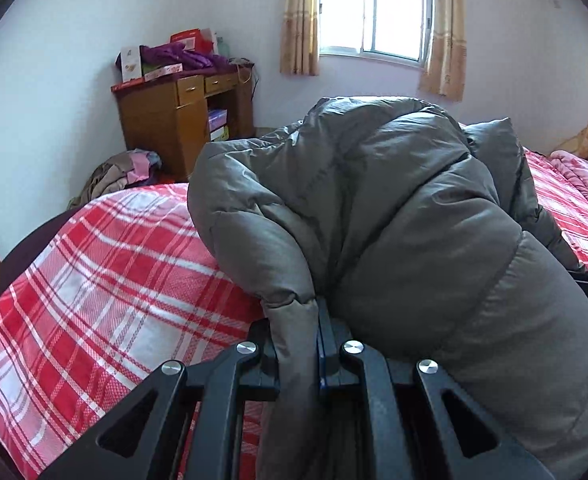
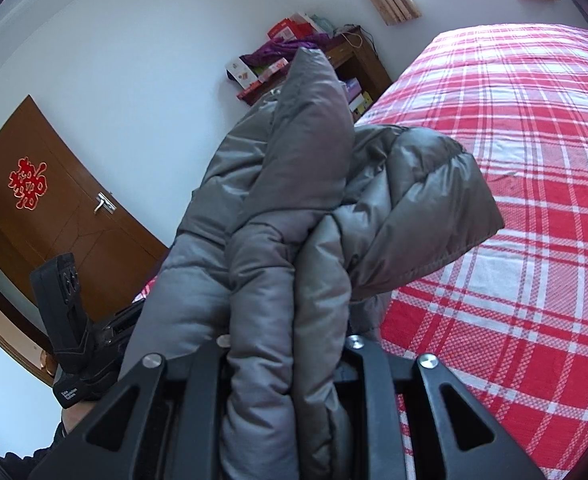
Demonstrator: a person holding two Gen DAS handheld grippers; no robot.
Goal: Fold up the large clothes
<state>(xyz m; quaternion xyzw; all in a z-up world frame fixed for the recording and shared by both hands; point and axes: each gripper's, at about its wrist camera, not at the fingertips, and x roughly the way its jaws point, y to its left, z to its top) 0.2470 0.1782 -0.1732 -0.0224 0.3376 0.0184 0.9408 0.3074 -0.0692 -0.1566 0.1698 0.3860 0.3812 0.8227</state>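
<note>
Left wrist view: the left gripper (image 1: 298,344) has its jaws clamped on a thin fold of a grey jacket (image 1: 394,220). The jacket is puffy and quilted, with a smooth, slightly shiny fabric and stitched seams between soft rounded sections. It rises in a big bulging mound in front of the camera and hides the middle of the bed (image 1: 105,264). The bed has a red and white plaid cover with a fine woven texture; its left part lies flat and bare up to the rounded edge. Behind it stands a wooden cabinet (image 1: 165,120) with boxes and purple cloth on top, near a window (image 1: 374,12) with yellow curtains.

In the right wrist view, the right gripper (image 2: 285,344) has its jaws clamped on a thick bunch of several jacket layers. The jacket hangs lifted above the bed, and one padded part sticks up like a point. To the right, a wide area of the plaid cover is free. At the left the left gripper's body shows, before a brown door (image 2: 65,216) with a red paper sign.
</note>
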